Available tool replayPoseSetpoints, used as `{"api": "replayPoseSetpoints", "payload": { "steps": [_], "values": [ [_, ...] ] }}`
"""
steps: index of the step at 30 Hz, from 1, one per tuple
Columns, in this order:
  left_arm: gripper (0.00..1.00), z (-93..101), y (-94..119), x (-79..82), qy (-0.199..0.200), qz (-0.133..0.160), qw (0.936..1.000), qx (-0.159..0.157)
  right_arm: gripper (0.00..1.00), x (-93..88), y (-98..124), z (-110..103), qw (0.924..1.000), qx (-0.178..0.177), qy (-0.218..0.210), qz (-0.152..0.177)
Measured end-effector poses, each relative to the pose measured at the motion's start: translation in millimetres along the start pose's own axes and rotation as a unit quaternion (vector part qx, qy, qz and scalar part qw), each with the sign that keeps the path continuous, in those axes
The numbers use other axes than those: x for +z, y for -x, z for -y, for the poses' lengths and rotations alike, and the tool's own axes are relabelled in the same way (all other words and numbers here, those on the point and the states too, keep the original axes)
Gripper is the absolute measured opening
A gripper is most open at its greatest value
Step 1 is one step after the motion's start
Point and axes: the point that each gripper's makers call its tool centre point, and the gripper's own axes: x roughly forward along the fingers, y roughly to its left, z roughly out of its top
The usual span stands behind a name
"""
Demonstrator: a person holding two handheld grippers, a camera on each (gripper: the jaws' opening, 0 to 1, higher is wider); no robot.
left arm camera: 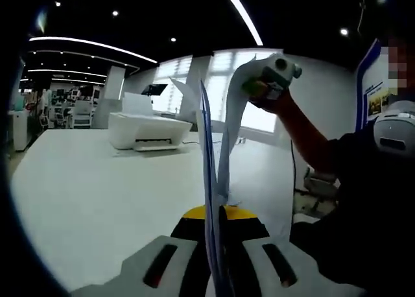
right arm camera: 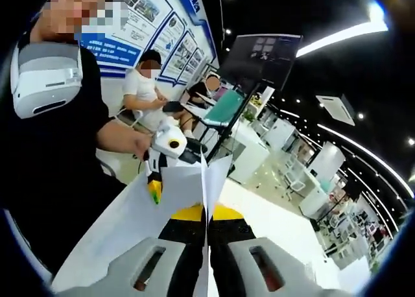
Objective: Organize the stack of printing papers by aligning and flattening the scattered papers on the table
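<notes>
In the left gripper view, the left gripper (left arm camera: pixel 217 213), grey-jawed with a yellow and black body, has its two jaws pressed together on the lower edge of a thin stack of white printing paper sheets (left arm camera: pixel 211 161). The sheets stand on edge between the jaws and rise upward, lifted clear of the broad white table (left arm camera: pixel 91 187) beneath them. At the top of the sheets, the right gripper (left arm camera: pixel 259 86) pinches the far edge, with a person's hand wrapped round its handle and a bare forearm leading down to a dark sleeve. On the table behind, well apart from the sheets, sits a white desktop printer (left arm camera: pixel 149 131) with a sheet standing in its rear tray.

In the right gripper view, the right gripper (right arm camera: pixel 206 222) is likewise clamped, its jaws closed on the edge of the white sheets (right arm camera: pixel 188 187), which run straight up out of the narrow seam between them and fan out to the left as a wide curved surface. The left gripper (right arm camera: pixel 155 183) enters from the left and bites the opposite edge of the paper with its yellow-tipped jaws, held by the person's hand (right arm camera: pixel 139 144). A corner of the white table (right arm camera: pixel 285 225) shows below right. Behind, seated people and a green chair (right arm camera: pixel 224 109) stand well away.
</notes>
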Motion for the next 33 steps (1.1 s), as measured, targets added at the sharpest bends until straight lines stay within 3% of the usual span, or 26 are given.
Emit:
{"api": "replayPoseSetpoints", "payload": {
  "steps": [12, 21, 28, 33],
  "values": [
    [0.11, 3.2, -6.2, -11.3, 0.029, -0.008, 0.9993, -0.022, 0.00, -27.6, -24.9, 4.0, 0.9986, 0.002, -0.038, -0.038],
    [0.10, -2.4, -10.7, -20.2, 0.059, -0.006, 0.9976, -0.037, 0.00, -63.9, -42.9, 9.9, 0.9946, -0.008, -0.059, -0.085],
    [0.07, -26.1, -14.9, -7.5, 0.102, 0.035, 0.9941, -0.010, 0.00, -79.4, -39.0, 32.1, 0.9926, -0.028, -0.079, -0.088],
    [0.08, -38.8, -22.1, -3.0, 0.108, 0.039, 0.9934, 0.008, 0.00, -89.0, -38.6, 39.7, 0.9914, -0.033, -0.075, -0.102]
  ]
}}
